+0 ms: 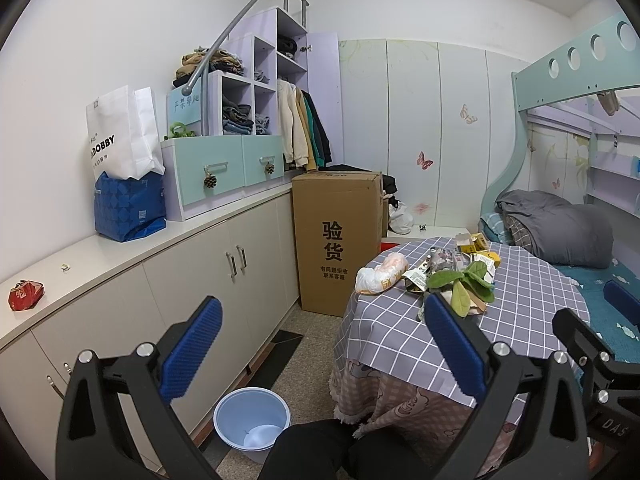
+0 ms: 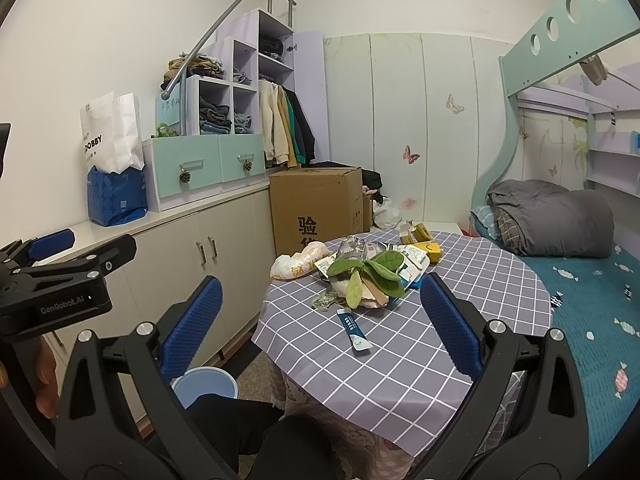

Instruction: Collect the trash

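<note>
On the round table (image 2: 400, 344), covered with a grey checked cloth, lies a loose heap of trash (image 2: 368, 276) — green leaves, torn wrappers and yellow cartons piled together toward the far side. A crumpled white plastic bag (image 2: 298, 265) sits at the heap's left edge, touching it, and a small blue sachet (image 2: 354, 329) lies alone on the cloth nearer the camera, just apart from the pile.

Both tools are held above the near side of the table and neither touches anything. The left gripper (image 1: 322, 344) has its blue-padded fingers spread wide and empty, aimed between the cabinet and the table. The right gripper (image 2: 320, 322) is likewise released, its jaws parted with nothing between them, the sachet showing in the gap.

Down on the floor, between the white cabinet (image 1: 208, 280) and the table, stands a pale blue bin (image 1: 252, 420), upright, with something pale showing at its bottom. A red wrapper (image 1: 25, 295) rests alone on the cabinet top — well apart from the table. A tall cardboard box (image 1: 336, 240) stands behind, against the cabinet's end.
</note>
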